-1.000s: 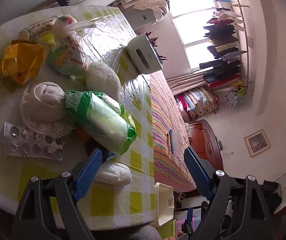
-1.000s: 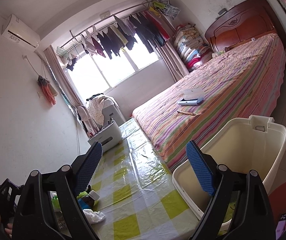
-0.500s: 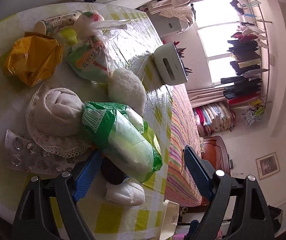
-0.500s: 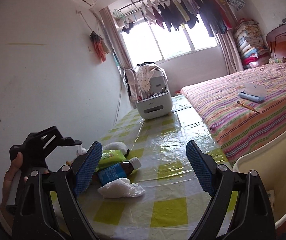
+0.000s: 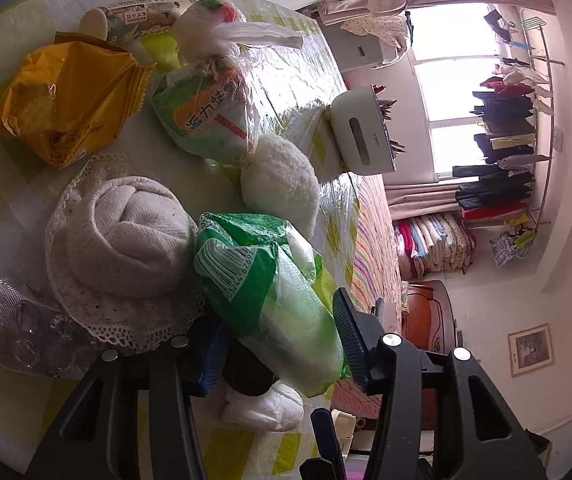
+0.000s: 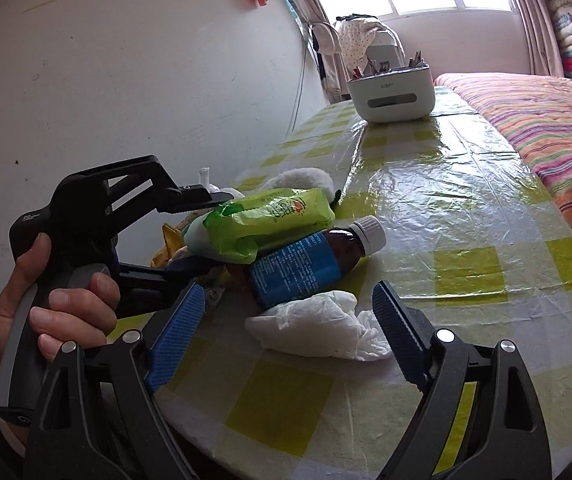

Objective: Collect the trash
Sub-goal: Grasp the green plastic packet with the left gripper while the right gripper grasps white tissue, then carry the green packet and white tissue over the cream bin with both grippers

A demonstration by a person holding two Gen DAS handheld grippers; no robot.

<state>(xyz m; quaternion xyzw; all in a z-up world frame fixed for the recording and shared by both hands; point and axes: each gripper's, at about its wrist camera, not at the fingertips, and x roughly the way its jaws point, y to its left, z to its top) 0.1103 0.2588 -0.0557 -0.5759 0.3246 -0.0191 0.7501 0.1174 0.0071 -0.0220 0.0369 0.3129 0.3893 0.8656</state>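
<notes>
Left wrist view: the left tongs [image 5: 282, 336] straddle a green plastic pack [image 5: 274, 300] on the checkered tabletop [image 5: 226, 452], pads at its sides; whether they grip it is unclear.

Right wrist view: the right tongs [image 6: 286, 340] gape open around a crumpled white tissue [image 6: 321, 330] lying beside a brown medicine bottle [image 6: 309, 264].

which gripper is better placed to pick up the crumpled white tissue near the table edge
Right. The right gripper is open, with the crumpled white tissue lying directly between its fingers. The left gripper straddles the green wipes pack, with the brown medicine bottle beneath it.
</notes>
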